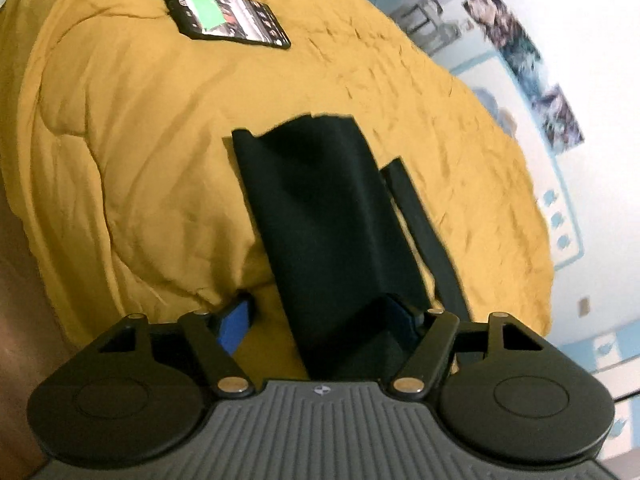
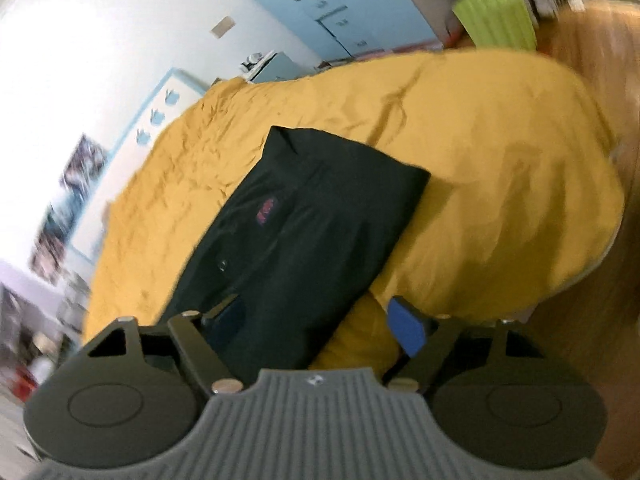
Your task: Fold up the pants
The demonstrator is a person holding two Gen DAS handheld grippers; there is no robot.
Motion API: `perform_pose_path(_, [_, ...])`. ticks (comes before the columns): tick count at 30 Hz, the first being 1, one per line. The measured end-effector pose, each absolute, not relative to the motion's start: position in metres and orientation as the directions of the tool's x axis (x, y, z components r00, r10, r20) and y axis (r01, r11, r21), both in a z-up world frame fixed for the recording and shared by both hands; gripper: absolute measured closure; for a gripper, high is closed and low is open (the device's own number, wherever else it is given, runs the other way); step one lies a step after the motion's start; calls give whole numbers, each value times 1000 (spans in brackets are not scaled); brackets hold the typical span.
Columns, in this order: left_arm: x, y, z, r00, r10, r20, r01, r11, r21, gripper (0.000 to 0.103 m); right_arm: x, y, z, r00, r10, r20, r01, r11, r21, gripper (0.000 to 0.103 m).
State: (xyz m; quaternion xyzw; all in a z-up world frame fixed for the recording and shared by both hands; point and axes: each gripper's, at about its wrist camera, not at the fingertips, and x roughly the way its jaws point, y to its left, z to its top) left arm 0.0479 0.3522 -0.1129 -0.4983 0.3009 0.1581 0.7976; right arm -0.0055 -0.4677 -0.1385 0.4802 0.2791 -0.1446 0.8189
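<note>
Black pants [image 1: 320,216], mustard bedspread [image 1: 120,140], apparently posters [image 1: 520,64]

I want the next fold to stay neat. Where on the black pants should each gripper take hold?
Probably at the near edge of the black pants, one corner per gripper, coming in low from the bed's near side. They lie flat and lengthwise on the yellow bedspread, and both grippers already straddle that edge, jaws apart.

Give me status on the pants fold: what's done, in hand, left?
Done: the black pants lie on the yellow bedspread, apparently laid roughly flat; how many folds are in cannot be told. In hand: left gripper and right gripper sit open at the near edge of the cloth, pads not pressing. Left: grip that edge and fold it over. A phone lies farther back.
</note>
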Motion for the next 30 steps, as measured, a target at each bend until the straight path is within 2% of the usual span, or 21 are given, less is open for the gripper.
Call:
perform_pose_path(2, [44, 353, -111, 790, -36, -612, -540, 433, -722, 33, -8, -474, -145, 819, 47, -572, 504, 418, 756, 33])
perform_pose_path(4, [44, 351, -108, 810, -29, -586, -518, 434, -737, 48, -10, -478, -148, 835, 49, -549, 494, 374, 785, 34])
perform_pose_path(6, [45, 347, -103, 824, -37, -565, -487, 462, -741, 58, -10, -479, -148, 848, 42, -528, 480, 361, 800, 35])
perform_pose_path(11, [62, 350, -109, 811, -58, -582, -489, 480, -729, 61, -11, -481, -149, 856, 3, -517, 480, 365, 798, 37])
perform_pose_path(14, [64, 354, -113, 805, -58, -590, -502, 464, -730, 63, -9, -490, -155, 845, -40, -534, 516, 325, 792, 57])
perform_pose_path(15, [65, 355, -112, 801, -55, -596, -510, 458, -728, 71, -13, -495, -157, 841, -44, -539, 525, 308, 793, 74])
perform_pose_path(16, [66, 357, -111, 790, -49, -611, -527, 454, -718, 87, -14, -498, -159, 837, -43, -545, 532, 296, 793, 88])
perform_pose_path(17, [65, 356, -110, 785, -45, -617, -535, 452, -714, 96, -16, -501, -160, 840, -39, -541, 528, 285, 800, 91])
perform_pose_path(19, [60, 358, -105, 801, -55, -596, -518, 437, -736, 99, -17, -505, -155, 855, -32, -517, 503, 287, 815, 103])
perform_pose_path(25, [62, 351, -69, 845, -64, -531, -436, 490, -754, 100, -13, -511, -122, 914, -5, -406, 387, 314, 867, 103])
perform_pose_path(30, [78, 348, -52, 847, -77, -525, -418, 514, -749, 100, 10, -512, -102, 919, 23, -395, 367, 323, 873, 103])
